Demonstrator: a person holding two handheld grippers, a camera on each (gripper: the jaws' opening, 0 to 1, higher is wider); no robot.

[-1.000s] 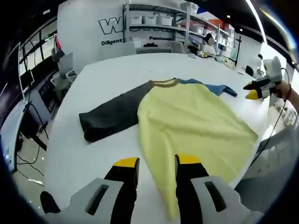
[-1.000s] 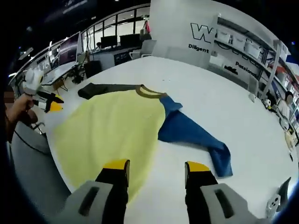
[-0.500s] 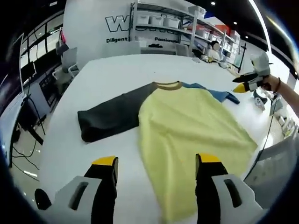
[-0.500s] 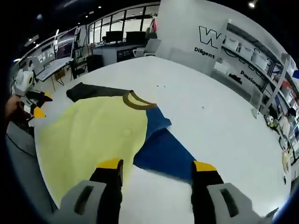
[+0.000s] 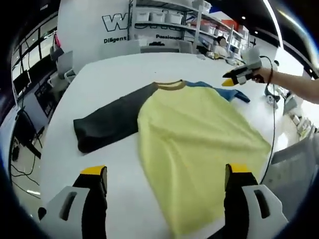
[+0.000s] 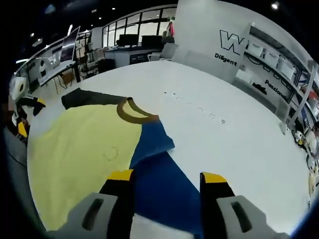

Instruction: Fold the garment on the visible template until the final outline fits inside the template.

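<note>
Left gripper view, left to right: we see a white counter (image 5: 99, 74) carrying the garment (image 5: 199, 134), spread flat. Its dark grey sleeve (image 5: 107, 122) runs out toward the left, the yellow body takes the middle and right, the brown collar (image 5: 169, 85) sits at the far end, and a bit of the blue sleeve (image 5: 232, 94) pokes out behind the right shoulder. Our left claw (image 5: 164, 174) is open wide, jaws well apart, holding nothing; the near hem of the yellow body lies between the jaws from this angle, and we can't tell whether there is contact. At far right the right claw (image 5: 230, 81) comes in, held by a hand (image 5: 259, 75), just over the blue sleeve's end.

Right gripper view, left to right: the left claw (image 6: 22, 127) shows at the left edge by the garment's hem. Next the yellow body (image 6: 79, 159), with the dark sleeve (image 6: 79, 98) beyond it, then the collar (image 6: 135, 112), then the blue sleeve (image 6: 159, 179) running toward the camera. Our right claw (image 6: 167, 175) is open and empty, with the blue sleeve lying between its jaws and under them; contact can't be judged. Bare counter (image 6: 239, 139) fills the right. Shelving (image 6: 284, 69) stands behind.
</note>
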